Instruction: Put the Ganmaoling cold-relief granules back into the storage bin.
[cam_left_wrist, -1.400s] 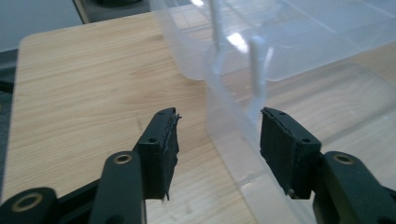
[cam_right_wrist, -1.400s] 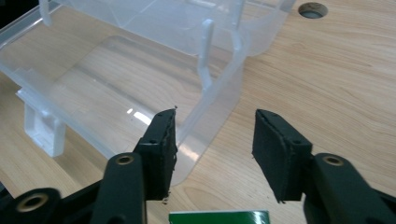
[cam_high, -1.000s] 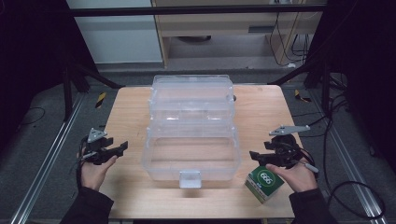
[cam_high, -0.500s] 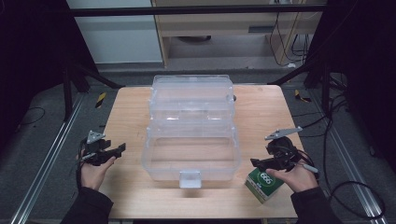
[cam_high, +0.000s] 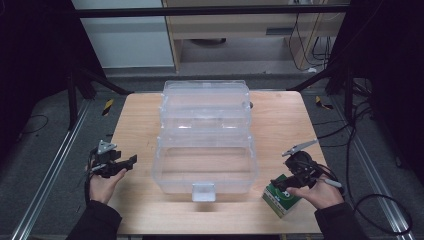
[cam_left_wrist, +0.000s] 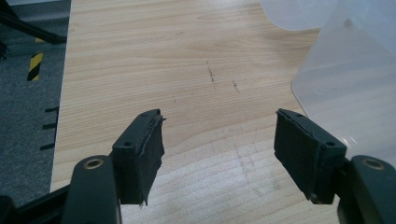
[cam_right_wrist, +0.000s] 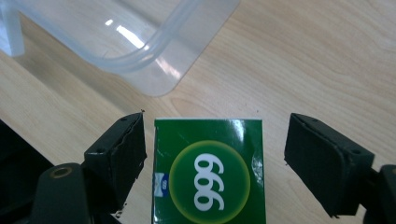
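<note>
The right tool (cam_high: 286, 186) sits over the green box (cam_high: 281, 195) at the front right corner of the desk (cam_high: 135, 120). Its jaws have just been opening and now stand wide. In the right gripper view the green box (cam_right_wrist: 208, 170) lies between the pads, with a narrow gap on one side and a wider gap on the other; neither pad presses on it. A second ago the same tool stood slightly farther back, beside the box rather than over it.

The left tool (cam_high: 120, 165) rests near the front left edge of the desk. Its jaws are spread wide with only bare wood between them.

The clear plastic case (cam_high: 205, 150) stands open at the desk centre, its front tray empty and just beside the green box.

Judgement: the wide stance straddling the box indicates preparation for a grasp. The next step is probably to centre the pads, close on the box and lift it into the tray.
</note>
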